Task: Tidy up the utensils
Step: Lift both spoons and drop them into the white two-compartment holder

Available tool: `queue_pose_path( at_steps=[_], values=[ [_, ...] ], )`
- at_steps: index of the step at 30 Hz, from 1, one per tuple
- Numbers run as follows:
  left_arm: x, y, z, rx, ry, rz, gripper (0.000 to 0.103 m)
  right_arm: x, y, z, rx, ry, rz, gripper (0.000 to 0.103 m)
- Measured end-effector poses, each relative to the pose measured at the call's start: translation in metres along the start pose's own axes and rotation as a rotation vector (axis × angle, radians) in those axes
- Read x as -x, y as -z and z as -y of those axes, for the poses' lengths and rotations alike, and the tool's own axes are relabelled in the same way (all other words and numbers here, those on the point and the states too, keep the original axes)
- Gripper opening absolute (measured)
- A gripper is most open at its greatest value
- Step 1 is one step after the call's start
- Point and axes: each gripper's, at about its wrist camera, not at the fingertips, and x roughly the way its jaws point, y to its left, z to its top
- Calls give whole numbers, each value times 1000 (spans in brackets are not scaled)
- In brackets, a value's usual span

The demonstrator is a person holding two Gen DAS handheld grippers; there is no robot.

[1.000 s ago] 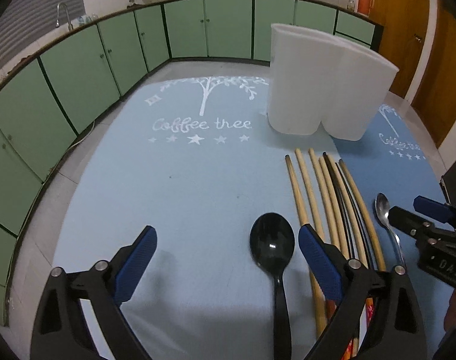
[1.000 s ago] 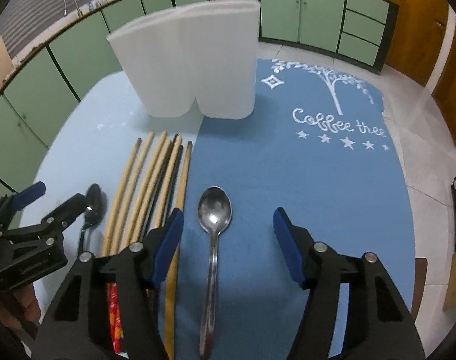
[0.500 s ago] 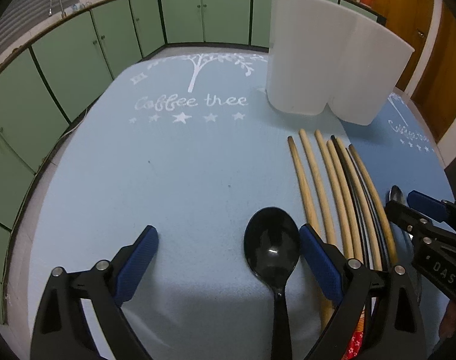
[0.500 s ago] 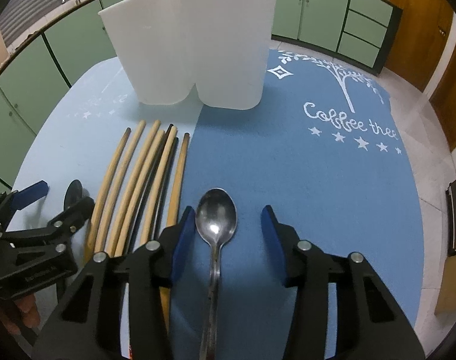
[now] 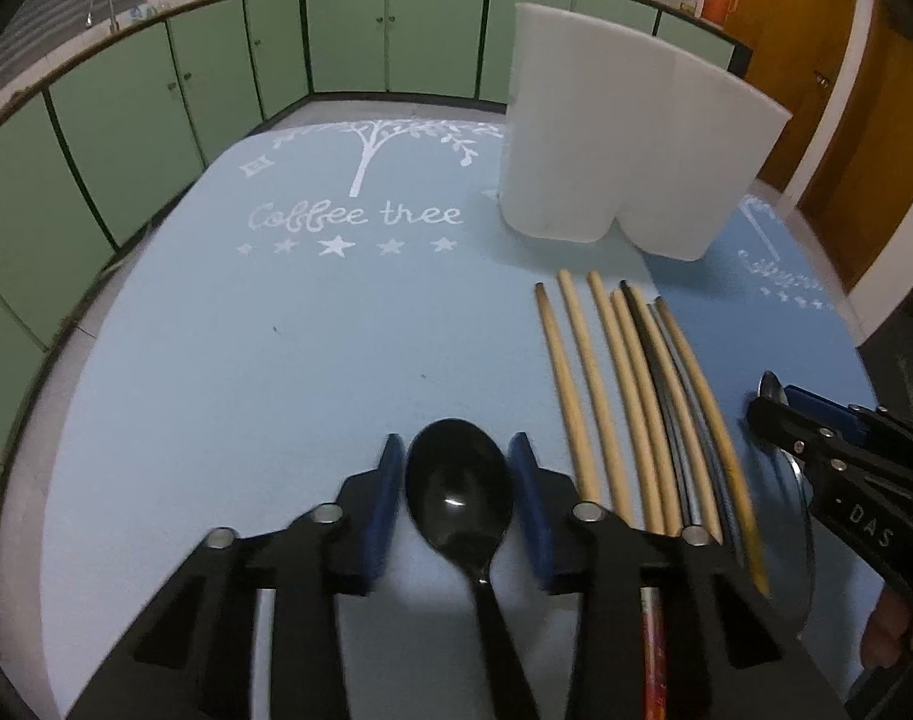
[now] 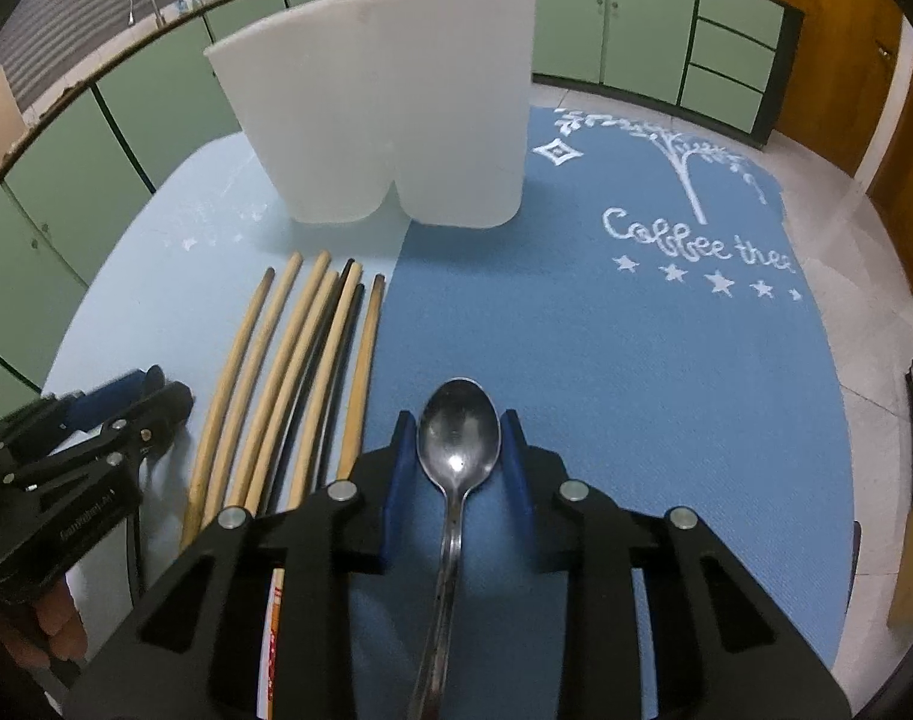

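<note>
While blue-padded fingers (image 5: 390,498) pinch a glossy black spoon (image 5: 459,492), others (image 6: 399,468) clamp a steel spoon (image 6: 459,441).

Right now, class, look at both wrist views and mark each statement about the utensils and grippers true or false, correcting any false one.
1. The left gripper has its blue pads either side of the black spoon. True.
2. The right gripper is closing around a fork. False: a metal spoon lies between its pads.
3. The chopsticks stand inside the white utensil holder. False: they lie flat on the mats in front of it.
4. The holder stands upright beyond the chopstick tips. True.
5. The metal spoon rests on the darker blue mat. True.
</note>
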Motion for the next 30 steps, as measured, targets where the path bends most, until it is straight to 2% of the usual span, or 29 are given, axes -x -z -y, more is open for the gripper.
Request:
queue_pose_path(
  at_steps=[3, 9, 19, 25, 30],
  values=[
    [9, 4, -1, 6, 22, 26, 35, 13, 2, 2, -1, -11, 45, 27],
    [50, 7, -3, -9, 49, 174, 35, 44, 2, 11, -13, -32, 142, 27],
    [97, -20, 4, -20, 66, 372, 35, 103, -25, 20, -11, -97, 325, 27],
    [121, -64, 15, -38, 85, 508, 35, 135, -66, 27, -2, -140, 435, 27],
    [136, -121, 26, -50, 102, 641, 35, 151, -110, 30, 16, -163, 509, 27]
  ],
)
